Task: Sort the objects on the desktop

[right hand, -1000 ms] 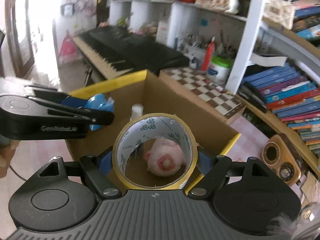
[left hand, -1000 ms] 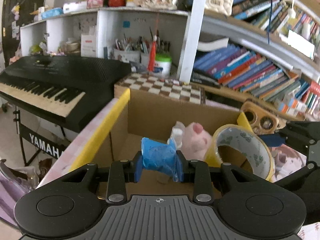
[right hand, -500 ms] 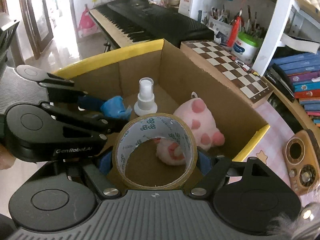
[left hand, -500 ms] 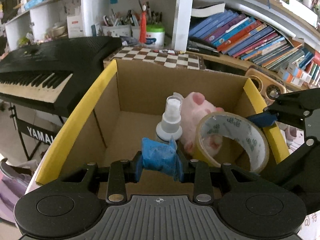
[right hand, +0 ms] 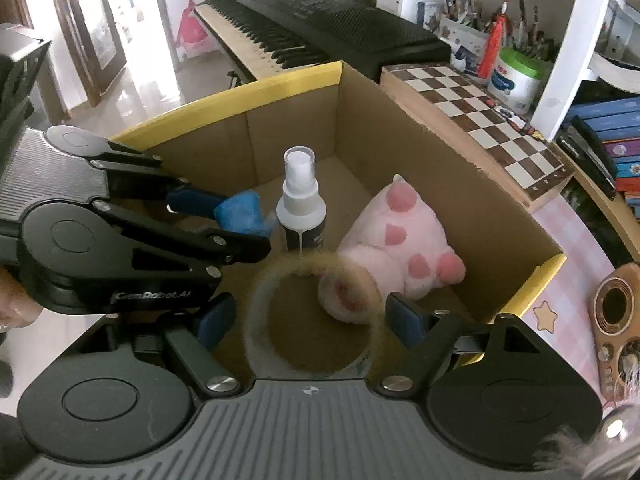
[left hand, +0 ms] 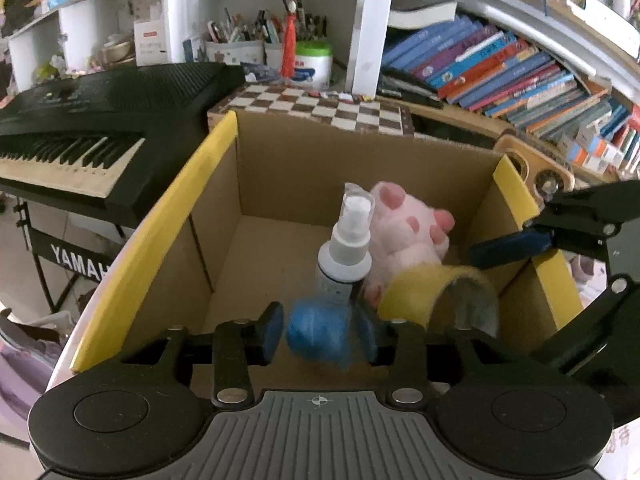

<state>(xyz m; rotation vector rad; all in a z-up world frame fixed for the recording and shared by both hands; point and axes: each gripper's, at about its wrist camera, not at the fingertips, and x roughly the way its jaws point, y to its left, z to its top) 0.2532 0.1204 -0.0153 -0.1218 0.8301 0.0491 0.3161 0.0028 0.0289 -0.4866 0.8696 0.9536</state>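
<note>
Left tongs [left hand: 320, 334]: your jaws are opening, and the crumpled blue plastic wad [left hand: 316, 334] sits blurred between the blue pads with a gap showing on its left side, so the pads no longer press on it.
Right tongs [right hand: 310, 322]: your jaws stand wide, and the roll of clear packing tape with a tan core [right hand: 312, 314] is a motion-blurred ring between the pads, clear of both of them.
Blue wad, place: over the near left part of the open brown cardboard box with yellow-taped edges [left hand: 168, 236], just beside the spray bottle; the right wrist view shows it [right hand: 240, 210] at the tips of your left tongs [right hand: 224, 216].
Tape roll, place: over the near right part of the box, in front of the plush toy; seen from the left wrist it [left hand: 440, 300] shows yellowish and smeared.
Box contents: a small white spray bottle with a clear cap [right hand: 300, 200] stands upright on the box floor; a pink and white plush paw toy [right hand: 396, 248] lies beside it on the right, touching or nearly so.
Behind the box: a brown and cream chessboard [left hand: 324, 108] lies along the far wall, and a black electronic keyboard [left hand: 100, 120] stands to the left.
Surface: a pink checked cover [right hand: 568, 256] shows to the right of the box.
</note>
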